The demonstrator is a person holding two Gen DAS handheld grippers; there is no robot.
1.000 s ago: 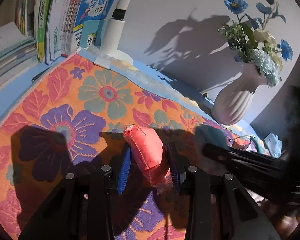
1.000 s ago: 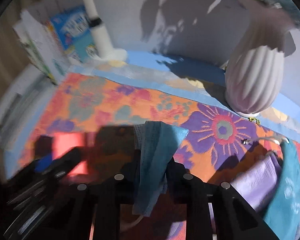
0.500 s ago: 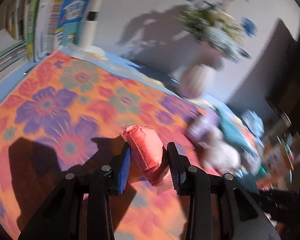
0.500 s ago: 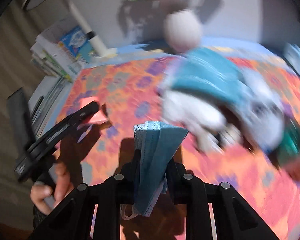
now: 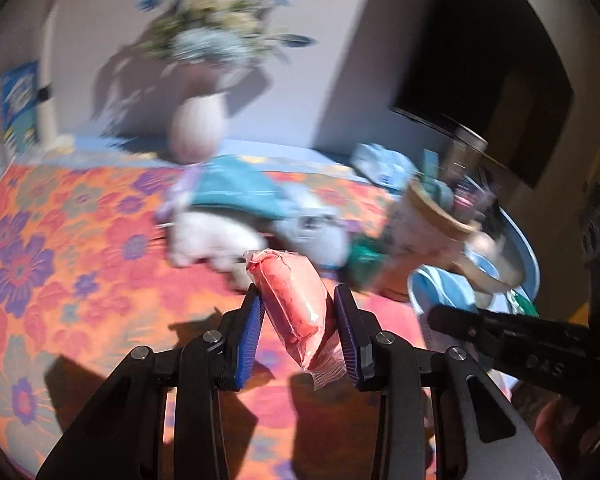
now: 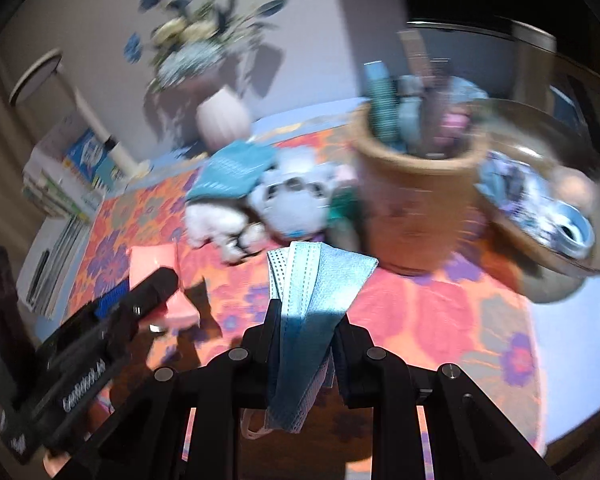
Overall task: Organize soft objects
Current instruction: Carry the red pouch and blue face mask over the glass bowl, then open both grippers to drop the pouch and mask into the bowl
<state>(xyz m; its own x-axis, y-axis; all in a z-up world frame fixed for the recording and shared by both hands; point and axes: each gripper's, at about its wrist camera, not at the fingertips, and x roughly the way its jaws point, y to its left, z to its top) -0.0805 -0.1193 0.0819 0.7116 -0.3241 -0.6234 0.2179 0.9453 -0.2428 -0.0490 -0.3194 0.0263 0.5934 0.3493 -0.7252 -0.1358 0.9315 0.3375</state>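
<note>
Pink and glossy, a soft sealed packet sits tilted between the blue-padded jaws of the left gripper, which are clamped on its sides and hold it above the tabletop with its orange and purple flowered cloth. The right gripper has its jaws pressed together on a folded blue face mask, whose upper end fans out above the jaws while its lower end and a white ear loop hang below them. Both views are smeared by motion blur, so the pile beyond is hard to read: a teal cloth, a white plush toy and another pale soft shape lie heaped together. Just right of the pile stands a tan round container stuffed with items too blurred to name. A white vase of blue flowers stands at the wall behind, and books are stacked at far left
</note>
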